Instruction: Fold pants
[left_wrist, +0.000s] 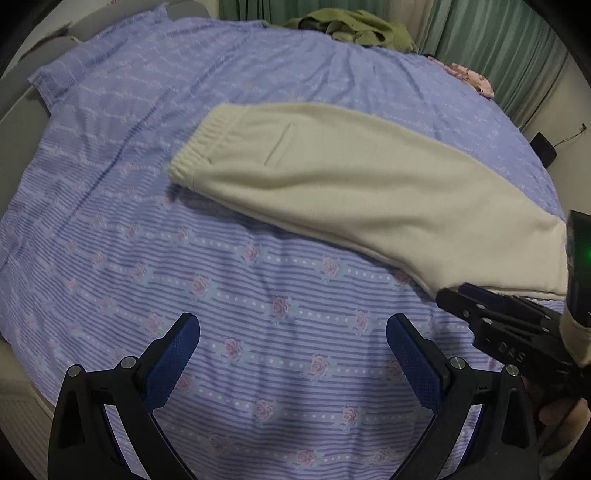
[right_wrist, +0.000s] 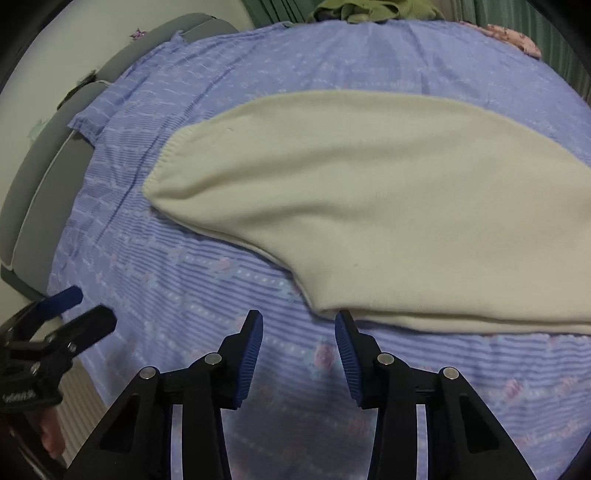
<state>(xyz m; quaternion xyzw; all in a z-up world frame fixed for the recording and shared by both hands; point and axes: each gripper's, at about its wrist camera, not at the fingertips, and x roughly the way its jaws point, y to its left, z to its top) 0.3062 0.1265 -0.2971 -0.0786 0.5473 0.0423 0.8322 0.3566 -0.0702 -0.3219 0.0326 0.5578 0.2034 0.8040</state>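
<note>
Cream pants (left_wrist: 351, 184) lie flat on the bed, folded lengthwise, with the elastic waistband (left_wrist: 195, 147) at the left and the legs running right. My left gripper (left_wrist: 293, 325) hangs open over bare sheet in front of the pants, with nothing between its blue pads. In the right wrist view the pants (right_wrist: 369, 206) fill the middle. My right gripper (right_wrist: 299, 321) stands open just before their near edge; its right fingertip (right_wrist: 341, 319) is at the fabric's rim, with only sheet between the pads. The left wrist view shows the right gripper (left_wrist: 461, 295) at the pants' lower right end.
A purple striped sheet with roses (left_wrist: 258, 295) covers the bed. A crumpled green garment (left_wrist: 351, 27) and a pink floral cloth (left_wrist: 472, 79) lie at the far edge before green curtains (left_wrist: 498, 37). Grey padding (right_wrist: 40, 177) borders the bed's left side.
</note>
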